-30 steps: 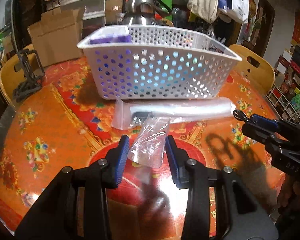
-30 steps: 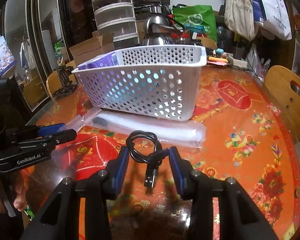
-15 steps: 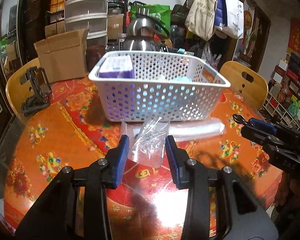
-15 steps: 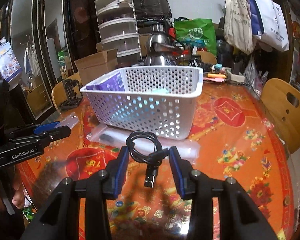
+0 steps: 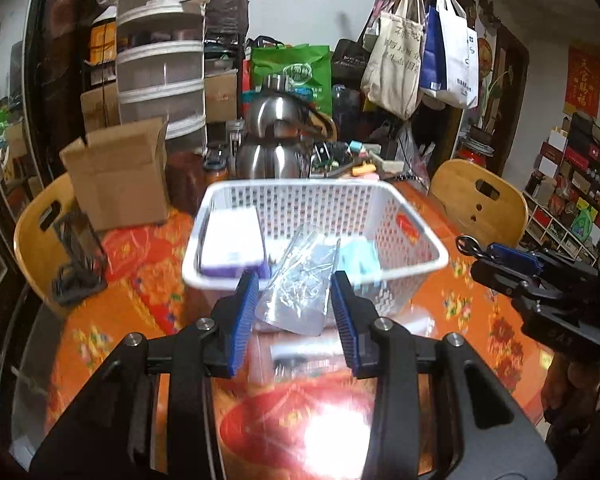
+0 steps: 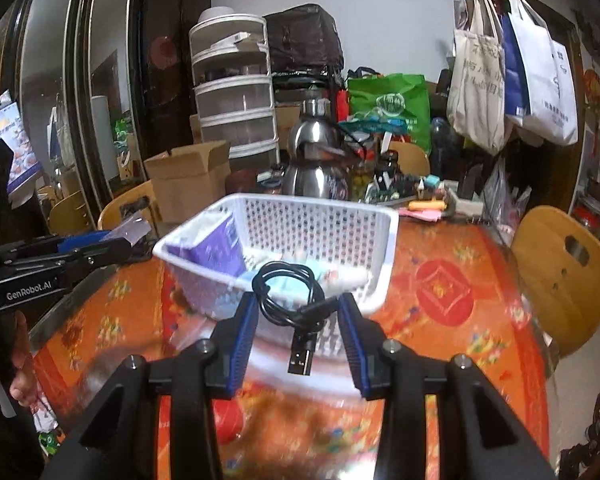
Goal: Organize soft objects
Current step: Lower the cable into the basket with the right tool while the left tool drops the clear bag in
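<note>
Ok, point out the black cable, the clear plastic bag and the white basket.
black cable [image 6: 287, 282], right wrist view, on its coiled loop.
clear plastic bag [image 5: 300, 284], left wrist view, on its crinkled middle.
white basket [image 5: 432, 246], left wrist view, on its right rim.

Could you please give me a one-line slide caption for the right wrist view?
Right gripper holds a coiled black USB cable above the white basket.
</note>
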